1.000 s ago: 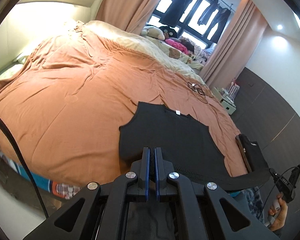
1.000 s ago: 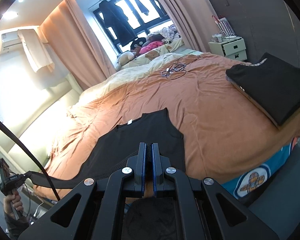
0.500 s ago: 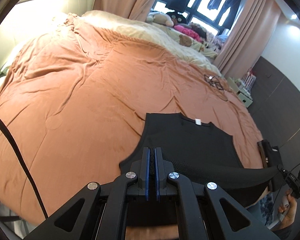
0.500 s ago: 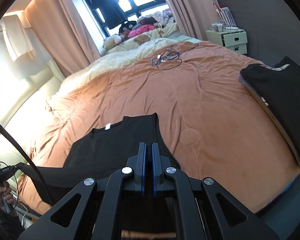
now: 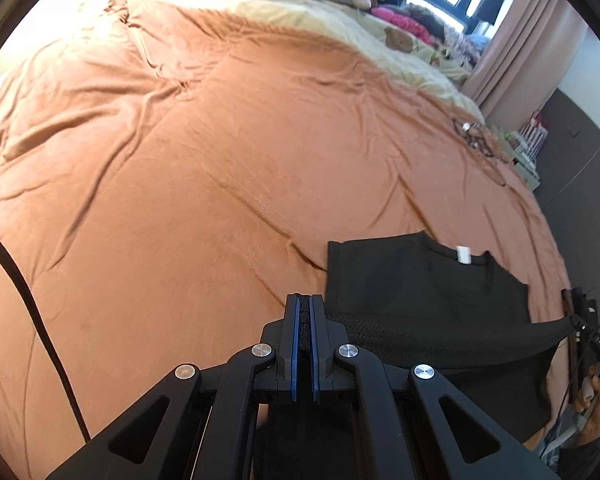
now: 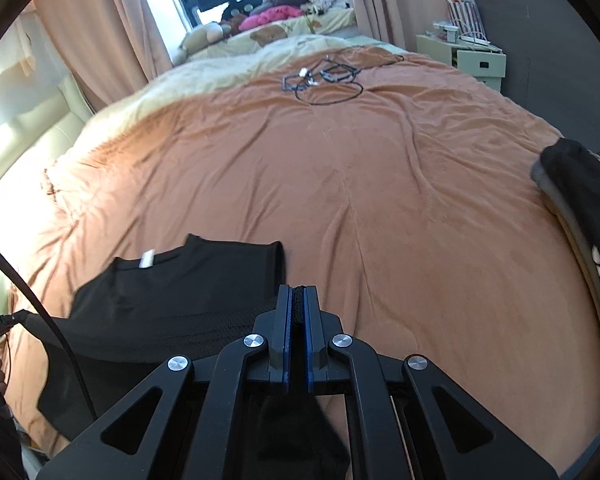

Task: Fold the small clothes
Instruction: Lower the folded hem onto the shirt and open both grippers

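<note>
Pinching black top [image 5: 420,280] hem, left gripper [image 5: 305,344], right gripper [image 6: 297,336] clamped, white neck label [image 5: 465,255] unreadable.

We see a small black sleeveless knit top [image 5: 424,280] with a white neck label, its collar end lying flat on the bed toward one o'clock. Its hem edge is lifted off the bed and stretched taut, hanging toward six o'clock [image 6: 172,292].
</note>
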Tool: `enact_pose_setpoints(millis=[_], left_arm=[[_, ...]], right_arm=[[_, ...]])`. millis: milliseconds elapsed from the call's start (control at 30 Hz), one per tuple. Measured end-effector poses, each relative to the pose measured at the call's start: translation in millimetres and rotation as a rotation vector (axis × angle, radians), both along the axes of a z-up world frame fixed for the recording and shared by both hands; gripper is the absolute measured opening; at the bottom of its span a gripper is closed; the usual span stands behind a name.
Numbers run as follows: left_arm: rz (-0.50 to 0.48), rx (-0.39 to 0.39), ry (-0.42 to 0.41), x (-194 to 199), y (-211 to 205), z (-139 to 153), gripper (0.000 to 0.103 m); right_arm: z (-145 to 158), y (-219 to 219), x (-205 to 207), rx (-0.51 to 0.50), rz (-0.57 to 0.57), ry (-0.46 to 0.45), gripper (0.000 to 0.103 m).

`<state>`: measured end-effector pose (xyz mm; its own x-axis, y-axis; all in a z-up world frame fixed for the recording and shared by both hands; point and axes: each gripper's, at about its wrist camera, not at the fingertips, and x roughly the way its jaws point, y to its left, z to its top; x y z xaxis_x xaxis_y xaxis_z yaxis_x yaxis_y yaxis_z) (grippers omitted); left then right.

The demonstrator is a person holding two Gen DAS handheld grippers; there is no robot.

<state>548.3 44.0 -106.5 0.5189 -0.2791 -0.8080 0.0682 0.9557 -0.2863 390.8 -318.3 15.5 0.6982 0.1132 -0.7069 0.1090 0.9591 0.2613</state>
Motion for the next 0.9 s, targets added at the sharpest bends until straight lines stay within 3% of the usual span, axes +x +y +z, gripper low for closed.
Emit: enact_pose_setpoints(millis=[333,433,500,533,567,600,667,900], left_arm=[[-0.017,0.060,0.043,63,-22,-39,0.005],[0.002,0.097,0.065,75,-25,-46,0.010],[0.004,0.126,0.069,75,-26,-46,0.013],[-0.010,0.122,0.066,73,-26,-44,0.018],[-0.034,0.118,0.064,69,-28,-43,0.033],[-0.054,0.123,0.059,65,-30,-41,0.051],[-0.094,0.165,0.034,54,-35,-37,0.064],[-0.232,0.349,0.103,42,-51,-55,0.064]], right_arm=[[-22,3,69,-0.061,-0.057,0.063,0.004],[-29,2,84,-0.092,-0.094,0.115,0.006],[-30,2,87,-0.076,-0.062,0.122,0.024],[-28,4,85,-0.096,-0.059,0.122,0.056],[-26,6,82,-0.119,-0.049,0.111,0.075],[-24,10,78,-0.142,-0.025,0.093,0.076],[-25,17,75,-0.178,0.036,0.107,0.076],[-56,55,75,-0.376,0.191,0.219,0.076]])
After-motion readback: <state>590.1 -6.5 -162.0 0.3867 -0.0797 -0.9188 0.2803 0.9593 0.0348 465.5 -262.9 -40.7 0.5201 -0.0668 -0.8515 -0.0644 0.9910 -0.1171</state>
